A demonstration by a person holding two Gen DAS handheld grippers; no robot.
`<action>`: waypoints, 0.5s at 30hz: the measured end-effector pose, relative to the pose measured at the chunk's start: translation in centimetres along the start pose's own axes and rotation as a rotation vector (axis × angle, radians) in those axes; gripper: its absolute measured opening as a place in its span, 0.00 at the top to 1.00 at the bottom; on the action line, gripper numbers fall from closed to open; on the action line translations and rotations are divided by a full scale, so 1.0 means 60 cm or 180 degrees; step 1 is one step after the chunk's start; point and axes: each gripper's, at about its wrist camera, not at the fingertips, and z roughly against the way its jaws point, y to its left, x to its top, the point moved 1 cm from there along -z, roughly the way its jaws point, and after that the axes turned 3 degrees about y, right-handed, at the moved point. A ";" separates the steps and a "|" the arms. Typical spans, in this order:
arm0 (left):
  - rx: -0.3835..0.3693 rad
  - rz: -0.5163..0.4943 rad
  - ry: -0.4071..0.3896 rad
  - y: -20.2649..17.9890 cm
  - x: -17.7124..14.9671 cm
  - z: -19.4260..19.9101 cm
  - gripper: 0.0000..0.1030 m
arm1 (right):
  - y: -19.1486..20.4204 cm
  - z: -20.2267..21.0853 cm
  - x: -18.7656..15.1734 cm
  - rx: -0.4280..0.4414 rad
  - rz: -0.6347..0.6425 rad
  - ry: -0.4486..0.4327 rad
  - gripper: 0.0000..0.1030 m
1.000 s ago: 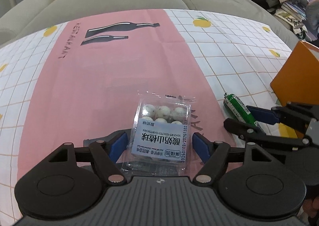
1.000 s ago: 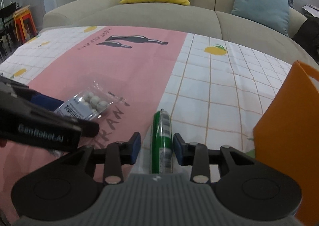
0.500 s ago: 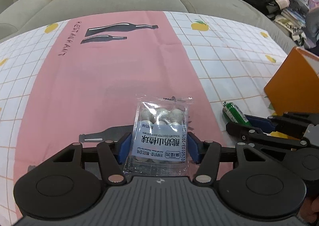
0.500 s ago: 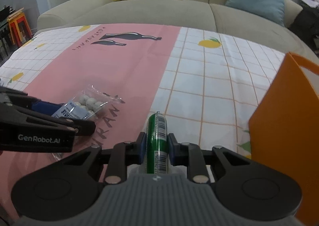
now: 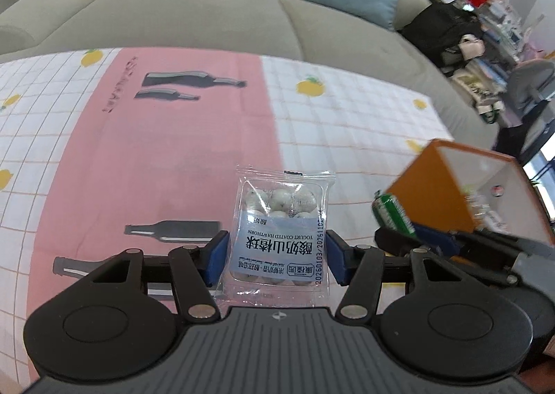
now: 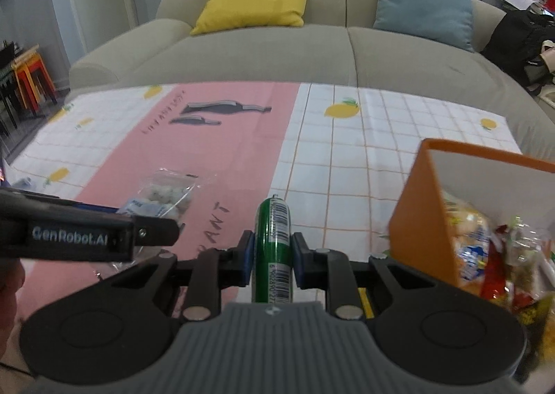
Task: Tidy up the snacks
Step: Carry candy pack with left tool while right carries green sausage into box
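Both snacks are gripped and lifted, the left gripper (image 5: 275, 251) clamping the pouch (image 5: 281, 225) and the right gripper (image 6: 272, 253) the green tube (image 6: 274, 248), so next they likely go into the orange box (image 6: 421, 220).

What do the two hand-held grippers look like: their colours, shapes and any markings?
Both look alike. The left hand-held gripper and the right hand-held gripper each have a grey ribbed body, two round black discs, black linkage bars with silver rivets, and blue finger pads. White "GenRobot.AI" lettering marks the left one's side. No cables show.
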 end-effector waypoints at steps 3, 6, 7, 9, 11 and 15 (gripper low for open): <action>-0.0101 -0.0066 -0.0043 -0.031 0.005 0.026 0.36 | -0.016 0.044 -0.002 0.0037 -0.0109 -0.0070 0.81; -0.0223 -0.0120 -0.0061 -0.061 0.008 0.048 0.36 | -0.038 0.087 -0.003 0.0081 -0.0243 -0.0128 0.80; -0.0266 -0.0135 -0.0064 -0.071 0.010 0.053 0.36 | -0.044 0.098 -0.002 0.0087 -0.0271 -0.0141 0.80; -0.0361 -0.0171 -0.0053 -0.094 0.014 0.065 0.36 | -0.061 0.124 -0.001 0.0092 -0.0332 -0.0164 0.80; -0.0429 -0.0232 -0.0054 -0.119 0.016 0.073 0.36 | -0.075 0.144 0.000 0.0095 -0.0347 -0.0174 0.80; -0.0601 -0.0371 -0.0003 -0.174 0.030 0.077 0.36 | -0.115 0.185 0.001 0.0047 -0.0294 -0.0184 0.80</action>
